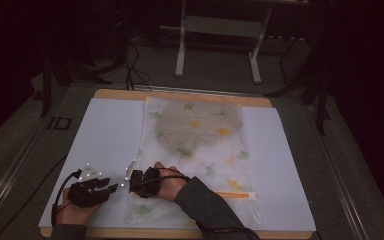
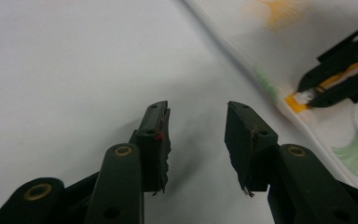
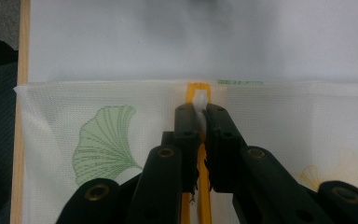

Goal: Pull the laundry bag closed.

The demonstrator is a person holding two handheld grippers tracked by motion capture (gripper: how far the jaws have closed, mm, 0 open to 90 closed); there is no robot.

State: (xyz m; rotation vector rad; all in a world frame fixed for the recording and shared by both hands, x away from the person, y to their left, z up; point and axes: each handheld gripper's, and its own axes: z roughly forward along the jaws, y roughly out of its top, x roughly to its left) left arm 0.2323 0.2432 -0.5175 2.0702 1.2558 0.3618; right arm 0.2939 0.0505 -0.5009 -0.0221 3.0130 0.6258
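right gripper [image 3: 199, 109] jaws pinched nearly together on the white zipper pull [image 3: 200, 99], at the end of the orange zipper [image 3: 205, 186] by the bag's edge. left gripper [image 2: 196, 135] jaws wide apart, nothing between them, hovering over the white sheet [image 2: 74, 70] just beside the bag's edge; from its view the right gripper's tips sit on the pull at the orange end.

container: mesh laundry bag [image 1: 200, 150], flat on the white sheet on the wooden table [image 1: 180, 94], long axis running away from the person. a round greyish item [image 1: 195, 125] shows through the mesh in the far half; can't tell what it is.

bag look: translucent white fine mesh, ginkgo-leaf print in green and orange-yellow, orange zipper across the near end. high view: right hand [image 1: 167, 182] lies on the bag's near-left part, left hand [image 1: 75, 210] just left of it, off the bag.
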